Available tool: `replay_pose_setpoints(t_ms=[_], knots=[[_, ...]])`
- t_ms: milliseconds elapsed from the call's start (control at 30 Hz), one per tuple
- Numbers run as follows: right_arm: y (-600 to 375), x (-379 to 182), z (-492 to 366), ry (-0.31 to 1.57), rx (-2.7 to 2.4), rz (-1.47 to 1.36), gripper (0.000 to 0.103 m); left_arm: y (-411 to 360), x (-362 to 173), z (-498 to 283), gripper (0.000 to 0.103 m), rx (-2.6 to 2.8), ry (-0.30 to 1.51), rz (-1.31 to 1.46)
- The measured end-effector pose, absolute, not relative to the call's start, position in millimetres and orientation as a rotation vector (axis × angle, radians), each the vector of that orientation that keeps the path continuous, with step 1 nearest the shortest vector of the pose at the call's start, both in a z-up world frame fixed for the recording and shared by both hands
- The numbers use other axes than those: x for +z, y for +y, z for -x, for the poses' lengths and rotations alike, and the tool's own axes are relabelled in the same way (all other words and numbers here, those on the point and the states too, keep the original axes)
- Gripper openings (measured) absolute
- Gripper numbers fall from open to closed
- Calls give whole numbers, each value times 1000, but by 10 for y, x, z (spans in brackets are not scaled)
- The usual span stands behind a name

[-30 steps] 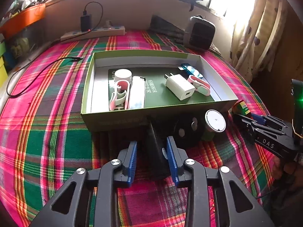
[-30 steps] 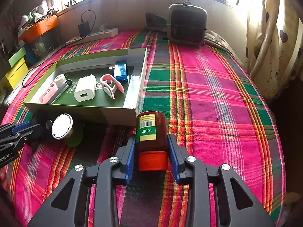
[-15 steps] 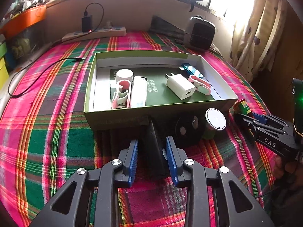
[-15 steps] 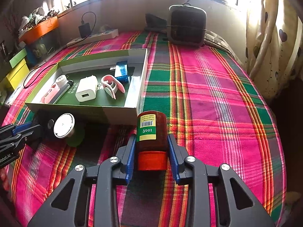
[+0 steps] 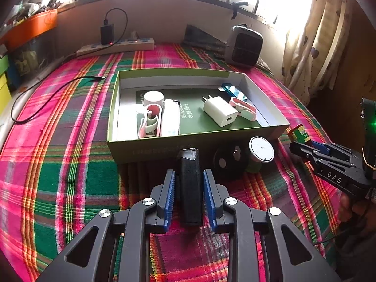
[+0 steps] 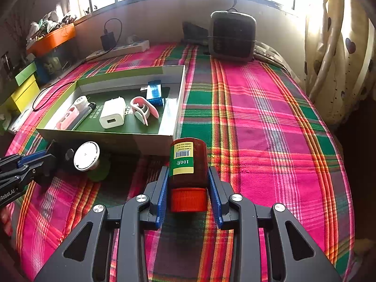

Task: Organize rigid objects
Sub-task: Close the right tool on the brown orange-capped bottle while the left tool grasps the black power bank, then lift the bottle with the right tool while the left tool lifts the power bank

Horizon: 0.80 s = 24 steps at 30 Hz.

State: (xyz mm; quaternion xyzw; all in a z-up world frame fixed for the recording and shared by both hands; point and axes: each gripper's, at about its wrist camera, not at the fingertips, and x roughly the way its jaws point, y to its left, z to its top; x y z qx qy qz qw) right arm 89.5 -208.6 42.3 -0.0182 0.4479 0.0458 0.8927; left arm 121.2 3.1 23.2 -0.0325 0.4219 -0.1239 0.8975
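My left gripper is shut on a slim black rectangular device, held just in front of the near wall of the green open box. My right gripper is shut on a brown pill bottle with an orange cap, beside the box's near right corner. The box holds a white charger, pink clips, a blue stick and white-pink items. A round white-topped object and a black disc lie on the cloth before the box.
A plaid pink-green cloth covers the surface. A power strip with a plugged charger, a black cable, and a small heater stand at the back. An orange tray and coloured boxes are at the left; a curtain at the right.
The left gripper has risen and come a little closer to the box with the black device. The right gripper with the bottle has barely moved.
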Motion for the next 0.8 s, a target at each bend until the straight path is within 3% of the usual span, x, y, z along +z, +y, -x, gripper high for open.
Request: replay_pose_setpoints(t_ms=[800], knots=[[-2060, 528, -771, 896, 116, 35, 33, 98, 299, -1105, 22, -271, 852, 77]])
